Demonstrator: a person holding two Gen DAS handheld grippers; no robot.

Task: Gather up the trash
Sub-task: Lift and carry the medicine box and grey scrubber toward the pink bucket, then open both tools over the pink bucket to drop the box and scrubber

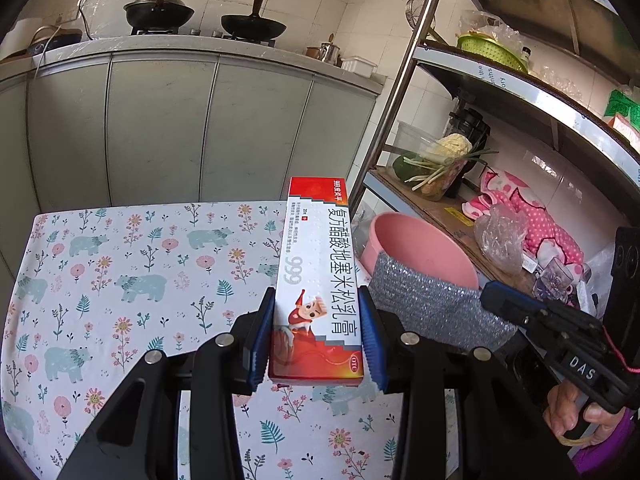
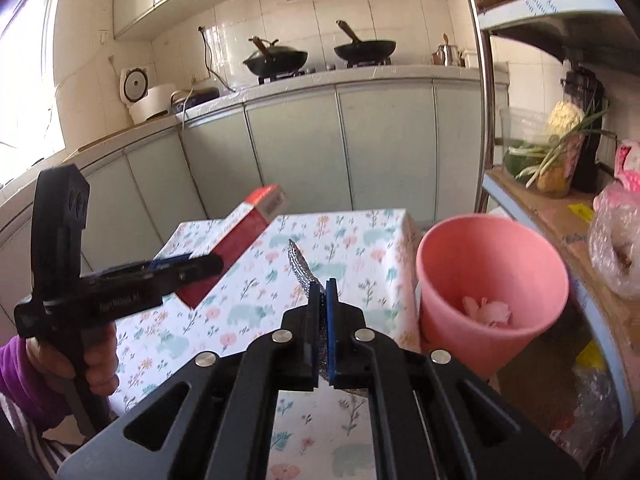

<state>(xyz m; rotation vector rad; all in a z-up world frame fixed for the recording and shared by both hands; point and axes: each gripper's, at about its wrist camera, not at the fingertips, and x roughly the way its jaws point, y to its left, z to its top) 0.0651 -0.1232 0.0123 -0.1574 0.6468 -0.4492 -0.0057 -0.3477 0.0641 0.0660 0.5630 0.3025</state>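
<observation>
Right, my left claw (image 1: 318,336) is clamped on a long red-and-white carton (image 1: 318,280), blue pads pressing its two long sides near the lower end, so the box juts up the middle of the left wrist frame over the floral counter (image 1: 120,280). My right claw (image 2: 323,320) is closed tight on a flat piece of silvery bubble wrap (image 2: 301,270); the sheet is seen edge-on in the right wrist view, rising from between the pads toward frame centre.

Containers first. The pink bin (image 2: 492,292) stands just beside the counter's right edge, right of centre in the right wrist frame. Looking into it from there I can see some pale pink crumpled scraps (image 2: 488,308) at the bottom. On the shelf (image 2: 532,200) at the right edge, a clear tub (image 2: 556,168) holds green onions and what looks like a cauliflower, and a clear plastic bag (image 2: 616,248) sits nearer the lens; I cannot tell its contents.

The views differ. The left wrist frame shows the bubble wrap face-on as a grey textured rectangle covering the bin's near rim, so the bin's bottom is hidden there. It also shows the carton's printed front with a cartoon figure, while the right wrist frame gives only the carton's dark red side and end flap, upper left of centre. The right view alone takes in a white rice cooker (image 2: 140,92) at upper left. Both show two black woks (image 1: 158,10) on the stove.
</observation>
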